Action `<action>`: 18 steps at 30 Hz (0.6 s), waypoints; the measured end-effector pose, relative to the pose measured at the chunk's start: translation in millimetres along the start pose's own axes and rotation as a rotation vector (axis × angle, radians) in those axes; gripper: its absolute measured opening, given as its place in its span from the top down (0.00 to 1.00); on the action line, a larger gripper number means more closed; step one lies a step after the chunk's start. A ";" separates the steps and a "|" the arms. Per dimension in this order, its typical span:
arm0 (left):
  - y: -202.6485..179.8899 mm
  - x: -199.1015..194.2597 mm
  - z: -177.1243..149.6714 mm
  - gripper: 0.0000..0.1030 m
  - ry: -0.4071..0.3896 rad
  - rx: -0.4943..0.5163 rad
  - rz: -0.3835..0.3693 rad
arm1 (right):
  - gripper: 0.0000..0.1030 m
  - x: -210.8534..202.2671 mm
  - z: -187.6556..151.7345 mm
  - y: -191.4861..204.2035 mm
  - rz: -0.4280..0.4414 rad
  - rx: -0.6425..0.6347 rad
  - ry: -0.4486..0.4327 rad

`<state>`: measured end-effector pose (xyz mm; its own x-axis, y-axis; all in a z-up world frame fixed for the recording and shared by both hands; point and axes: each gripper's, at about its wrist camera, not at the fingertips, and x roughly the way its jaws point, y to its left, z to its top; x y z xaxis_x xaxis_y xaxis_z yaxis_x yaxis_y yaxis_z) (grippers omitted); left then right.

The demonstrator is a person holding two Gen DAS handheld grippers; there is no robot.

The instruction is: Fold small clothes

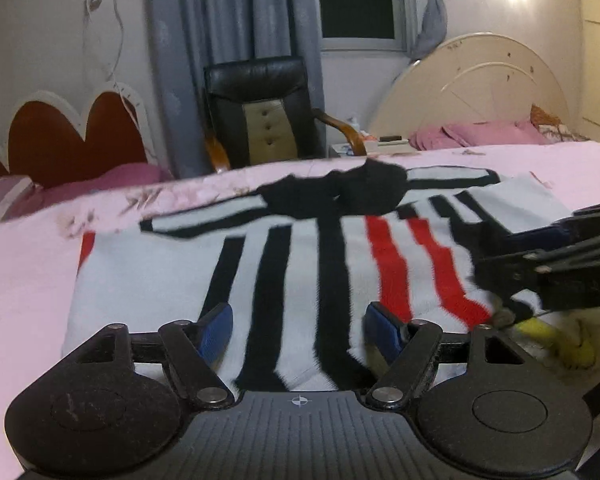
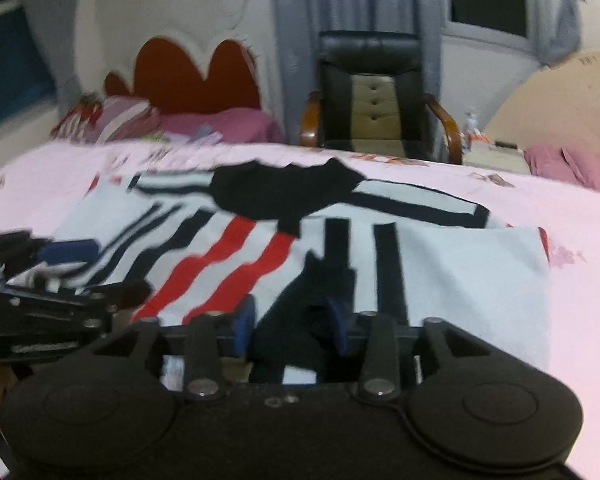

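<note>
1. A small white knitted garment (image 1: pixel 292 256) with black and red stripes and a black collar is being seen spread on a pink bed sheet (image 1: pixel 28 280).
2. Its side panels are being shown folded inward over the middle.
3. The left gripper (image 1: pixel 298 330) is being held over the near hem, its blue fingers (image 1: pixel 216 330) wide apart, nothing being pinched.
4. The right gripper (image 2: pixel 292 326) is being held partly apart around a black fold of the hem; whether the fabric is being pressed cannot be told.
</note>
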<state>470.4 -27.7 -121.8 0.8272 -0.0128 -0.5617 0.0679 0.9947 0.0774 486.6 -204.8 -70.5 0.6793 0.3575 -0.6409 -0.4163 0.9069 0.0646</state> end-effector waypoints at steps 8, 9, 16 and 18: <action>48.0 -15.1 -15.2 0.13 0.065 -0.051 0.110 | 0.62 -14.5 -11.1 -36.7 -0.076 0.058 0.053; 47.5 -20.7 -12.1 0.13 0.055 -0.054 0.101 | 0.62 -18.9 -10.6 -36.4 -0.085 0.076 0.044; 54.5 -76.7 -39.2 0.13 0.016 -0.063 0.051 | 0.62 -84.7 -41.6 -52.0 -0.047 0.286 -0.016; 60.6 -100.9 -55.7 0.13 0.020 -0.068 0.054 | 0.63 -106.6 -57.9 -53.8 -0.047 0.325 -0.018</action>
<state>359.9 39.6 -106.3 0.8172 0.0420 -0.5748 -0.0148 0.9985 0.0519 401.6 -304.7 -50.0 0.7049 0.3148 -0.6356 -0.1713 0.9451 0.2782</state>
